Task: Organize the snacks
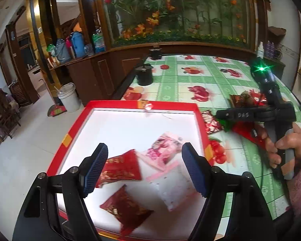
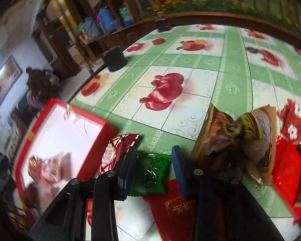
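The left claw [image 1: 144, 168] is nearest to its camera, with its two blue pads wide apart and nothing between them. It hangs over the red-rimmed white tray [image 1: 74, 124], which lies on the tabletop [image 1: 190, 74] with a green cloth printed with red fruits. In the tray lie two dark red snack packets [image 1: 122, 168], a pink packet [image 1: 164, 148] and a white packet [image 1: 174, 188], close together and partly overlapping.

In the right wrist view, the right claw [image 2: 152, 172] also has its pads apart, and a green snack packet [image 2: 150, 174] lies between them; I cannot tell if the pads touch it. Just left of it lies a red packet with white pattern [image 2: 116, 150], beside the tray's edge. Under the claw lies a flat red packet [image 2: 170, 208]. To the right are a brown crumpled packet [image 2: 230, 140] and more red packets [image 2: 287, 160]. A black cup [image 2: 114, 60] stands far back on the tabletop.
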Motion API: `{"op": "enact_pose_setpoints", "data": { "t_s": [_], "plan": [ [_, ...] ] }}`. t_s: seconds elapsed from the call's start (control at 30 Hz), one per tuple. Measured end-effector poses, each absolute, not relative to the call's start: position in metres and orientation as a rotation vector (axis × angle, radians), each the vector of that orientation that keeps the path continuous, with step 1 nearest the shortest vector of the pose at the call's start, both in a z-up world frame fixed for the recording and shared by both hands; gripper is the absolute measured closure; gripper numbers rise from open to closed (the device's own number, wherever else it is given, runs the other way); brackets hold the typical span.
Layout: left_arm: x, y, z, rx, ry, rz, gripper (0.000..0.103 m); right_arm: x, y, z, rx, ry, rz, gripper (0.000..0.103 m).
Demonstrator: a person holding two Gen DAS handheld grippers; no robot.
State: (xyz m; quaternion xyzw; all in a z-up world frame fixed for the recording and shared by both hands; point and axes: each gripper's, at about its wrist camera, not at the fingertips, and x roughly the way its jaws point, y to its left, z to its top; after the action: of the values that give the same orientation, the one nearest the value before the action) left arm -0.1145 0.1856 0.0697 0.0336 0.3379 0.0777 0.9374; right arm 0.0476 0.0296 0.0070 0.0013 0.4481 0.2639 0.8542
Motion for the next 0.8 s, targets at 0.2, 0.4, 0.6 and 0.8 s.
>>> {"op": "enact_pose_setpoints", "data": {
  "t_s": [0.2,0.4,0.6,0.8],
  "plan": [
    [-0.097,0.166,0.077,0.053,0.726,0.055,0.027,0.033,0.038,0.005,-0.155,0.913,0.592,0.056],
    [-0.079,0.149,0.077,0.013,0.768,-0.034,0.027,0.026,0.022,0.006,-0.207,0.91,0.594,0.074],
    [-0.053,0.115,0.074,0.021,0.813,-0.112,0.027,0.029,-0.016,0.008,-0.186,0.932,0.565,0.076],
    [-0.016,0.094,0.055,-0.056,0.889,-0.202,0.027,0.031,-0.042,0.009,-0.144,0.948,0.558,0.076]
  ]
}}
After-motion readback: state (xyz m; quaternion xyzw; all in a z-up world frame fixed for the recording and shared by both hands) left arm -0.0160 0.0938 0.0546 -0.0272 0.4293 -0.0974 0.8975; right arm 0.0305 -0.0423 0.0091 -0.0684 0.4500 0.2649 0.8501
